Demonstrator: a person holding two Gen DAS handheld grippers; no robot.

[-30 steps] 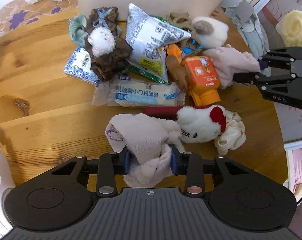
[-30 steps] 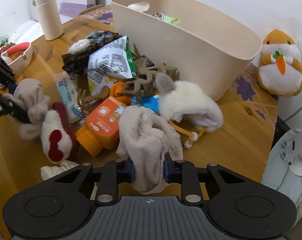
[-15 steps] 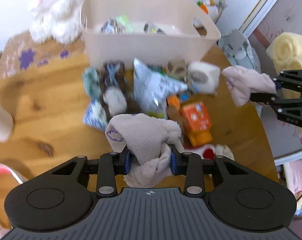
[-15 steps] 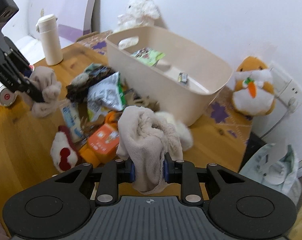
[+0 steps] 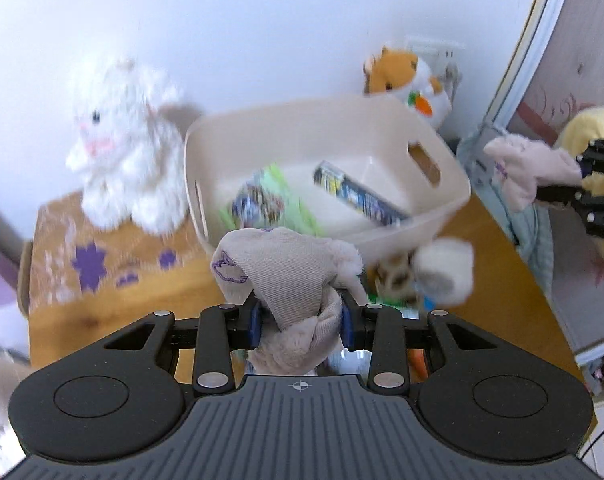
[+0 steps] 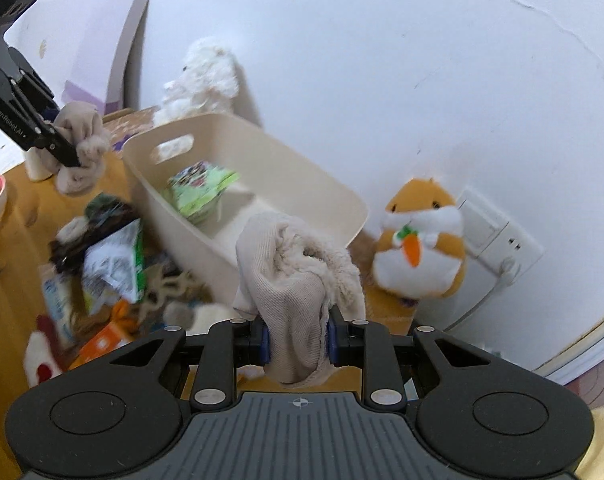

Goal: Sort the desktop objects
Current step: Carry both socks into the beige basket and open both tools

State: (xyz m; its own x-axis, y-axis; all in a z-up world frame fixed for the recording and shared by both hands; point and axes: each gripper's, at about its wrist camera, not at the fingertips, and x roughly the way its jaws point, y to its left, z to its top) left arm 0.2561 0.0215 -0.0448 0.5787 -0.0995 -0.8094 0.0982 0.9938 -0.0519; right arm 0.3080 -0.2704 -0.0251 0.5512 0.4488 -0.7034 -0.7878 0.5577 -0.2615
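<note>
Socks fill both grippers: the left gripper [image 5: 300, 320] has its jaws pinching one beige sock [image 5: 286, 276]. The right gripper [image 6: 296, 338] pinches another sock [image 6: 294, 280] (fleecy inside), with the cream bin [image 6: 342, 196] just ahead of its jaws.

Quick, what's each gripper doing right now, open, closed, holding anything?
Left gripper: closed on a beige fleece-lined sock.
Right gripper: closed on a second beige fleece-lined sock.

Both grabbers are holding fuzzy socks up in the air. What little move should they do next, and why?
Probably carry both a bit forward until they hang over the bin. The left gripper is shut on a sock, the right gripper on another sock. Both socks are lifted off the table, and the open bin already holds packets, so dropping them there seems likely.
</note>
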